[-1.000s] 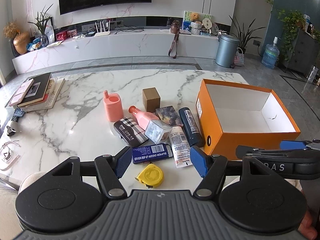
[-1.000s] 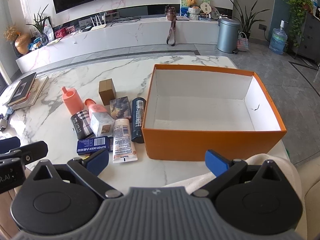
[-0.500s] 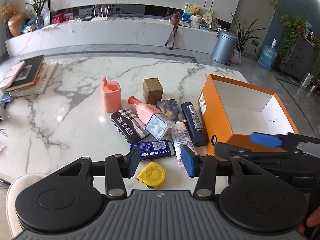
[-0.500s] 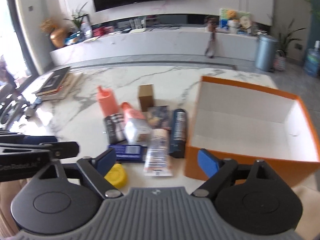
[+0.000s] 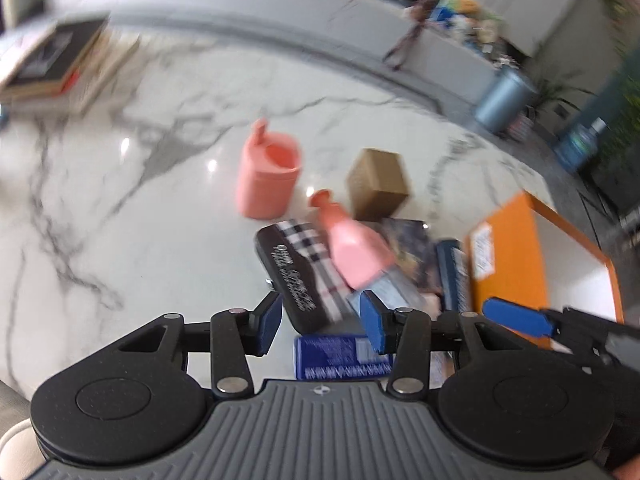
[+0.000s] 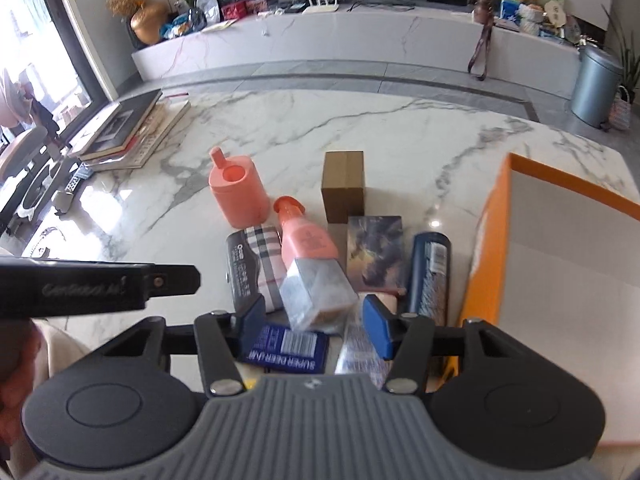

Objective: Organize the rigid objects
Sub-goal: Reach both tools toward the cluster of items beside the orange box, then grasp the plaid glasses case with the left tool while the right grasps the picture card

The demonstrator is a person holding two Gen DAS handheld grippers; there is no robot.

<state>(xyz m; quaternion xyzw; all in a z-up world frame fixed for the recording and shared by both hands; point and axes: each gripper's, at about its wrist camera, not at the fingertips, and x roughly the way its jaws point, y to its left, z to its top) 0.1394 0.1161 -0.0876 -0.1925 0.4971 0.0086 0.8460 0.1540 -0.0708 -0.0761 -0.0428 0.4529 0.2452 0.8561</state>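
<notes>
Over the crowded pile, both the left gripper [image 5: 320,322] and right gripper [image 6: 314,318] hang open and empty, so either could knock the pink bottle [image 6: 304,238] off its neighbours.

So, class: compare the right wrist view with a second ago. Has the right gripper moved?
Yes. The right gripper has swung left, off the orange box front, and now frames the clutter beside it, jaws open.

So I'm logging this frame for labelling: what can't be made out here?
- Yellow tape measure: right wrist view, mostly hidden behind the right gripper.
- Plaid case lettering: left wrist view, motion-blurred.
- Orange box: cut off by the right edge in both views.
- White tube: label hidden, blurred.
</notes>
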